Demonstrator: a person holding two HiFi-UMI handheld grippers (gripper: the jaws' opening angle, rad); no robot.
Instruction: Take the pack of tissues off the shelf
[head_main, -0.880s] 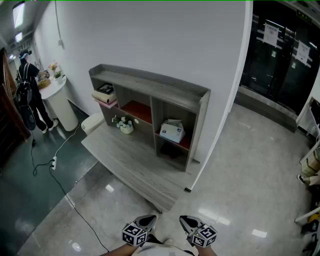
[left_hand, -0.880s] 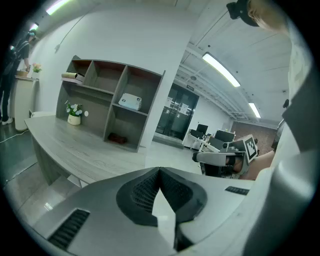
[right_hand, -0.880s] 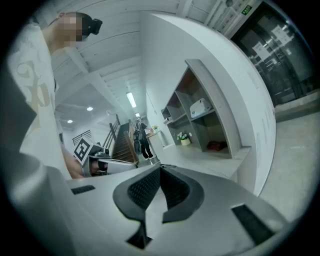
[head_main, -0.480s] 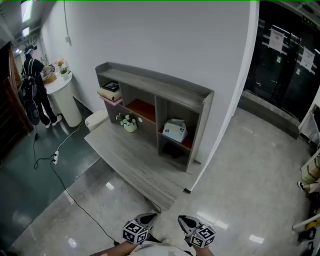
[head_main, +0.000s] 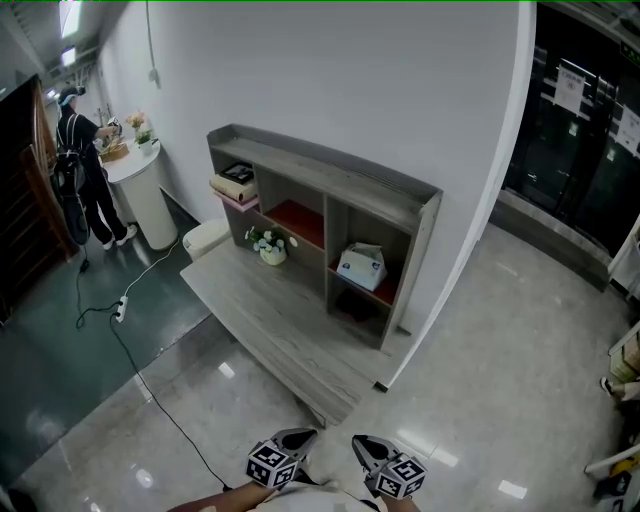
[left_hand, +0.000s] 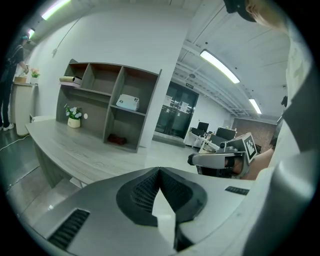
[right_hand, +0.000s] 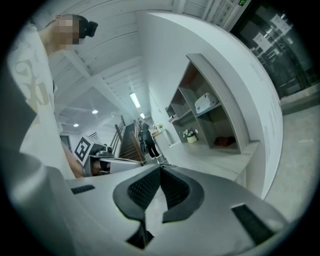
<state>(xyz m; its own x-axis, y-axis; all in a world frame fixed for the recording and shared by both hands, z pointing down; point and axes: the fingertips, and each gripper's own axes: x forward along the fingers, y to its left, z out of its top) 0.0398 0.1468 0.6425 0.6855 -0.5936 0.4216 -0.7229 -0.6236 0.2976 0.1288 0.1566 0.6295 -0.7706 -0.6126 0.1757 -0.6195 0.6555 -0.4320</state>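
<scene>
The white pack of tissues (head_main: 361, 267) lies on the red-lined lower right compartment of the grey shelf unit (head_main: 400, 200); it also shows small in the left gripper view (left_hand: 127, 102) and the right gripper view (right_hand: 205, 103). Both grippers are held low at the frame's bottom, far from the shelf. My left gripper (head_main: 292, 444) (left_hand: 159, 172) is shut with nothing in it. My right gripper (head_main: 366, 448) (right_hand: 160, 172) is shut and empty too, its jaws meeting at the tips.
A grey desk (head_main: 270, 310) juts out before the shelf, with a small flower pot (head_main: 271, 247) on it and books (head_main: 235, 182) in the upper left compartment. A person (head_main: 82, 165) stands by a white round table (head_main: 150, 190) at far left. A cable (head_main: 130, 340) runs across the floor.
The view has shifted so the shelf and desk sit slightly further right and lower in the frame. Both grippers stay shut at the bottom edge.
</scene>
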